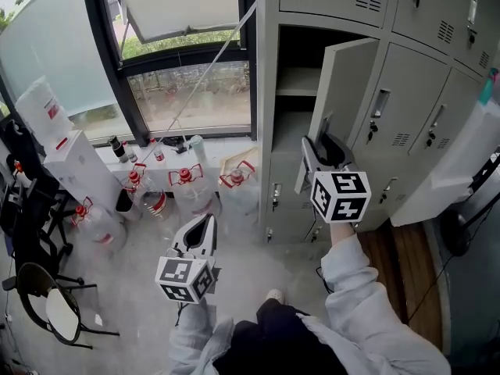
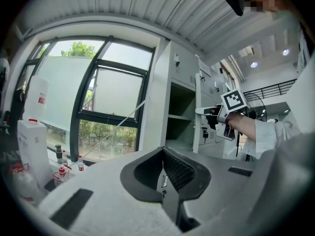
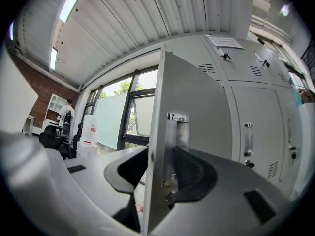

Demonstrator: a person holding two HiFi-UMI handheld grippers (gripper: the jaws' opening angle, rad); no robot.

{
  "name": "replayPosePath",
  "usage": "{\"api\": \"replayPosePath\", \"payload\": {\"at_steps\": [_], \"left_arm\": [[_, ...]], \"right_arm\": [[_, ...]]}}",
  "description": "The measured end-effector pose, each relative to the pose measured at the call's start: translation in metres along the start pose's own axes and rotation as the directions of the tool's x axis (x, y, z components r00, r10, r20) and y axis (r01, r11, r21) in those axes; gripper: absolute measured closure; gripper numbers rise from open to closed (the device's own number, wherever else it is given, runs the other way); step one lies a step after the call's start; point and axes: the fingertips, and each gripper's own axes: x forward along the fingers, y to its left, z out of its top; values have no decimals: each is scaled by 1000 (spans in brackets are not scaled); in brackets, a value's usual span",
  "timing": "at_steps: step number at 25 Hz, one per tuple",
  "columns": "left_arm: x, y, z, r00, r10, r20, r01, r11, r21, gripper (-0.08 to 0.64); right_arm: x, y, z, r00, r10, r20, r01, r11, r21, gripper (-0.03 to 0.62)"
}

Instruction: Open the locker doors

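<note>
At the far left a black chair (image 1: pixel 47 303) stands on the floor (image 1: pixel 258 264) beside tall white cartons (image 1: pixel 82 170). Clear jugs with red handles (image 1: pixel 185 180) line the foot of the window (image 1: pixel 191 92); small bottles sit on its sill, too small to tell more.

The left gripper (image 1: pixel 205 223) is held level in open space above the floor, pointing toward the window and well apart from the lockers. Its fingers (image 2: pixel 179 171) meet, with nothing between them.

Right of the window is the grey bank of lockers (image 1: pixel 406 108). One compartment is open and shows a shelf (image 1: pixel 297 92). Its locker door (image 1: pixel 344 84) is swung outward and hides the compartment's right side. The right gripper (image 1: pixel 316 143) has its fingers (image 3: pixel 194 173) closed on that door's free edge, one each side, just below the latch plate (image 3: pixel 177 127). The door panel covers part of the near finger in the right gripper view.

A white panel-like shape (image 1: pixel 461 170) at the far right is cut off by the edge.
</note>
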Motion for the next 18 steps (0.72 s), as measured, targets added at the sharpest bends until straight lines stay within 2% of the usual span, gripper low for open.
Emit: {"api": "replayPosePath", "payload": {"at_steps": [5,11,18], "left_arm": [[-22,-16,-5,1000,-19,-4,19,1000,10,552],[-42,-33,-16,999,-46,-6,46,999,1,552],[-43,-61,-25,996,-84,-32,84,996,-1,552]], "right_arm": [[-17,-14,0,997,-78,-1,78,995,-64,451],[-38,-25,-2,991,-136,-15,136,989,-52,450],[-62,-41,-3,982,-190,-16,189,981,-46,451]]}}
